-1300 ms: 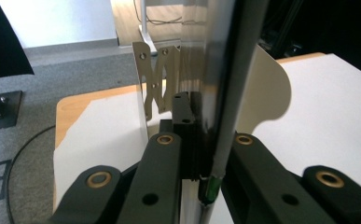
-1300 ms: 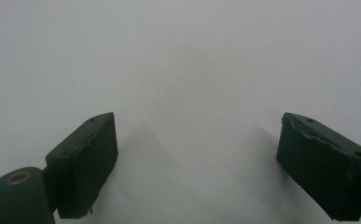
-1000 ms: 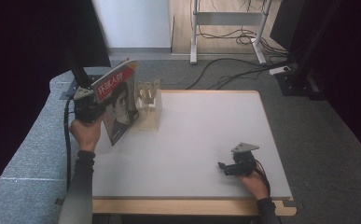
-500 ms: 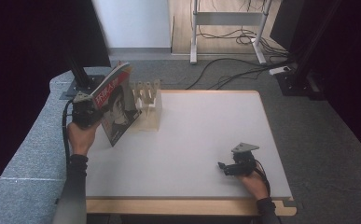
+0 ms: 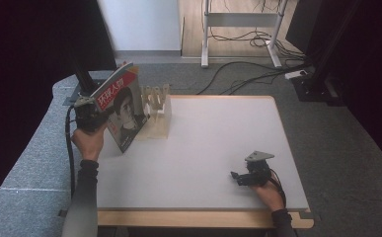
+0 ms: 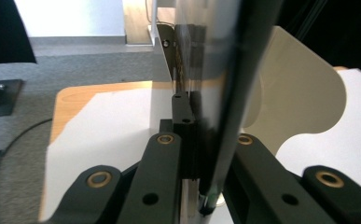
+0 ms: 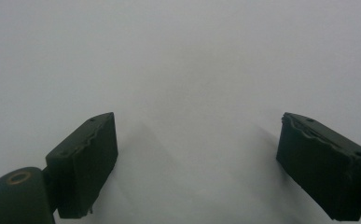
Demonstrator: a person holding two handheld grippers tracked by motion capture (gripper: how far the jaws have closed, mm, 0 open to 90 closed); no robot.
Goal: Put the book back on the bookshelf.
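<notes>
At the table's [image 5: 213,163] far left corner, the left gripper [image 5: 91,117] is clamped on the edge of a magazine [image 5: 122,106], holding it upright and tilted just above the tabletop, right beside a pale wooden rack [image 5: 158,111] with upright dividers. In the left gripper view the jaws pinch the magazine's thin glossy edge [image 6: 215,140], with one curved divider of the rack [image 6: 299,102] just beyond it.

The job in hand looks like slotting the magazine into the rack, and several things could spoil it. The grip is on a narrow strip of slick paper, so the magazine may slip or swing in the jaws as it is lowered. It is floppy, so its lower corner could catch on a divider top and buckle rather than drop into a slot. A push against the light rack could slide or tip it, as nothing holds it down. The rack also stands near the table's far edge, leaving little room if it is shoved.

Toward the right, near the front edge, the right gripper [image 5: 250,175] rests on the bare tabletop, well apart from the rack, its jaws spread wide with nothing between them; the right gripper view shows both pads [image 7: 87,163] over plain white surface.

Count: one magazine, one rack with several dividers, two grippers, one table.
</notes>
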